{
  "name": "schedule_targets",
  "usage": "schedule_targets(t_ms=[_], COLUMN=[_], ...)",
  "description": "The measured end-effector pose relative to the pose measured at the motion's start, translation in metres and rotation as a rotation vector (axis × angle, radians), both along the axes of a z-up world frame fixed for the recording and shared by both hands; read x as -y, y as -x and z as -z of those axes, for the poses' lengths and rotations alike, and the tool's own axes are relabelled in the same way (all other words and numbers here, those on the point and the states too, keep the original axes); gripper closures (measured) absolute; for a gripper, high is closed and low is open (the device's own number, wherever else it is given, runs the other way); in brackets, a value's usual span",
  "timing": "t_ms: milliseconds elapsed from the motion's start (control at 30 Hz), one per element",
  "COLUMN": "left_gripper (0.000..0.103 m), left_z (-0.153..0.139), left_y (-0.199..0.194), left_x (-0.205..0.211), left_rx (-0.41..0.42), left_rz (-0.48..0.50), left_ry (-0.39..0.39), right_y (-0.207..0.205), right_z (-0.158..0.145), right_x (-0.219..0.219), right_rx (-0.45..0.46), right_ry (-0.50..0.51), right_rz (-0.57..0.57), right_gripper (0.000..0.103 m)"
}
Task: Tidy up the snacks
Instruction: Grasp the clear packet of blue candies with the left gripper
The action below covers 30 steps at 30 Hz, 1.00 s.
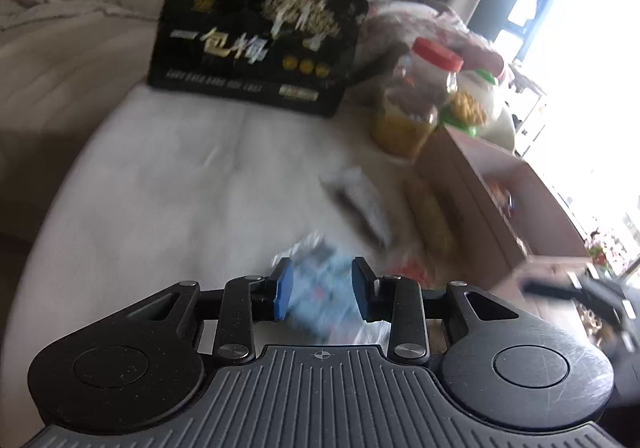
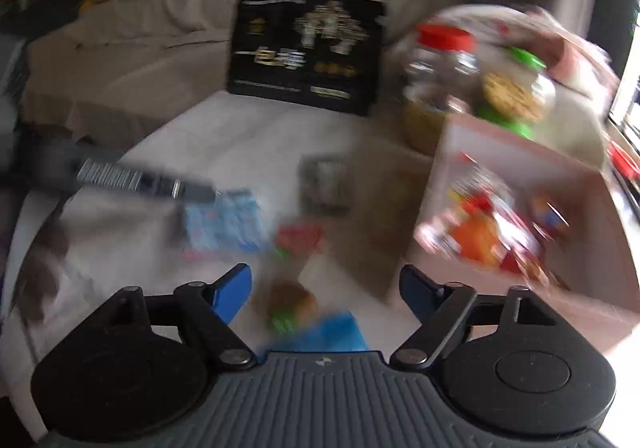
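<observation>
Jaws of the left gripper (image 1: 322, 290) are clamping a light-blue snack packet (image 1: 324, 288); right gripper (image 2: 326, 288) jaws are standing apart, near the cardboard box (image 2: 600, 248).

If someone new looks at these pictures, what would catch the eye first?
Probably the big black bag with gold lettering, standing at the table's far edge before the sofa. Next, the red-lidded jar to its right, beside the cardboard box of bright snacks. Close up, the left tongs pinch a pale blue packet, while the right tongs gape open.
</observation>
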<state>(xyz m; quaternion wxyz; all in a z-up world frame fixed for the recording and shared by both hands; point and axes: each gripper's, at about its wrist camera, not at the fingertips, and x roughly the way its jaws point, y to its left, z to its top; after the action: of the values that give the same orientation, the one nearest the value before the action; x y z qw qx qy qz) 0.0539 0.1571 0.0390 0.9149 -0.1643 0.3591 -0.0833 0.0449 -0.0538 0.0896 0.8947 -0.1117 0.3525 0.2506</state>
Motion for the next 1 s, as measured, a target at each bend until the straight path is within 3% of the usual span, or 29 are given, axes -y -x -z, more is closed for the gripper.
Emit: schedule_targets(t_ms=[33, 100, 233, 367, 467, 600, 667, 733, 767, 1000], left_gripper=[0.067, 0.067, 0.067, 0.067, 0.067, 0.068, 0.068, 0.068, 0.068, 0.066], left_z=[0.002, 0.008, 0.021, 0.029, 0.029, 0.031, 0.030, 0.028, 0.027, 0.013], left_y=[0.008, 0.019, 0.031, 0.037, 0.042, 0.043, 0.044, 0.046, 0.045, 0.057], left_x=[-0.005, -0.019, -0.045, -0.055, -0.063, -0.072, -0.072, -0.068, -0.066, -0.036], left_rx=[-0.014, -0.037, -0.065, -0.075, -0.062, -0.053, -0.045, -0.036, -0.029, 0.015], left_rz=[-0.010, -0.042, -0.093, -0.077, -0.089, -0.121, -0.125, -0.126, -0.124, -0.051], left_ry=[0.015, 0.063, 0.178, 0.230, 0.244, 0.253, 0.241, 0.208, 0.189, -0.022], right_y=[-0.008, -0.027, -0.057, -0.077, -0.069, -0.038, -0.021, -0.007, -0.004, -0.033], right_z=[-0.002, -0.005, -0.006, 0.013, 0.020, 0.019, 0.015, 0.012, 0.011, 0.034], right_x=[-0.009, -0.028, -0.067, -0.083, -0.083, -0.071, -0.059, -0.043, -0.036, -0.027], right_rx=[-0.025, -0.084, -0.028, -0.023, -0.101, -0.222, -0.165, -0.086, -0.062, -0.143], right_ry=[-0.010, -0.027, 0.076, 0.172, 0.125, -0.015, -0.014, -0.015, -0.022, -0.008], right_rz=[-0.019, -0.029, -0.007, 0.002, -0.037, -0.184, -0.173, -0.154, -0.132, 0.015], right_gripper=[0.051, 0.058, 0.058, 0.058, 0.064, 0.064, 0.058, 0.030, 0.027, 0.027])
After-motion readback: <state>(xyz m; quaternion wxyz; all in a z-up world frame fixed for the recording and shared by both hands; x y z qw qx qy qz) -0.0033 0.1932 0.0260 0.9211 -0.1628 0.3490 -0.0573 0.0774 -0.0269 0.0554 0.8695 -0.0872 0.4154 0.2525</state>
